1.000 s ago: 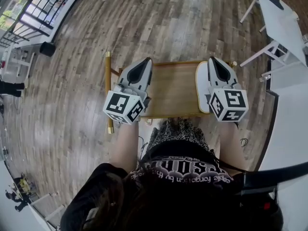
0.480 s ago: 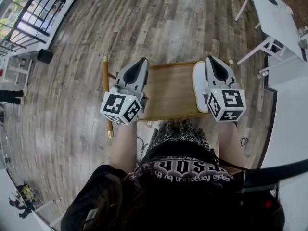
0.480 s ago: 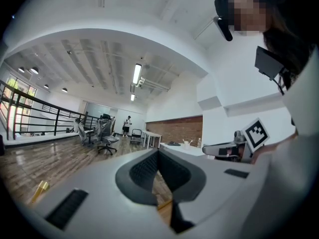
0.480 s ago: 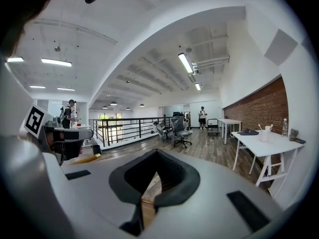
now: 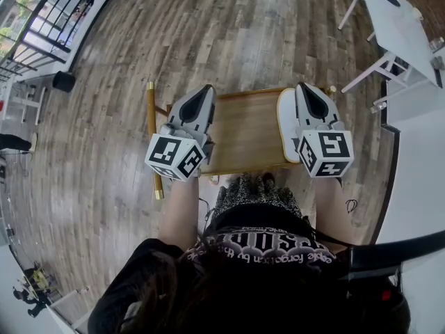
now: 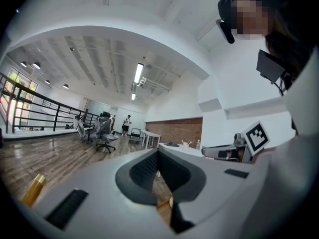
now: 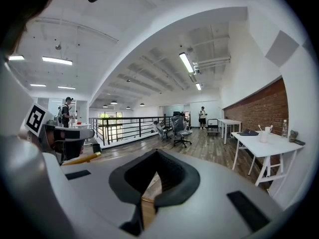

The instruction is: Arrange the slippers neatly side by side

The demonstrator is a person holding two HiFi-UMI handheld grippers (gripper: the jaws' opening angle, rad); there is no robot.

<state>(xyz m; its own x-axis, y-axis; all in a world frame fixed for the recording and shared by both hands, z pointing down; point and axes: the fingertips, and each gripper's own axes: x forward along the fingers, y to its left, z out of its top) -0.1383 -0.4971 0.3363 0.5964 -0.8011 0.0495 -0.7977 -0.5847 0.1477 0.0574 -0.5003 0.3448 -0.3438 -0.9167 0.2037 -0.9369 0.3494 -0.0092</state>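
A white slipper (image 5: 285,126) lies at the right end of a small wooden table (image 5: 247,131), partly hidden under my right gripper (image 5: 303,88). That gripper hovers over it, jaws shut and empty, pointing away from me. My left gripper (image 5: 208,89) hangs over the table's left end, also shut with nothing in it. In the left gripper view its jaws (image 6: 158,152) meet at the tip against the far room. The right gripper (image 7: 156,153) shows the same shut tip in its own view. I see no second slipper.
The table has gold legs (image 5: 151,136) and stands on plank flooring. A white desk (image 5: 400,19) stands at the far right, and a black railing (image 5: 55,19) runs along the far left. Office chairs (image 7: 179,128) and standing people are far off.
Both grippers hold their places over the table's ends, still shut. Only the head view has shifted slightly.
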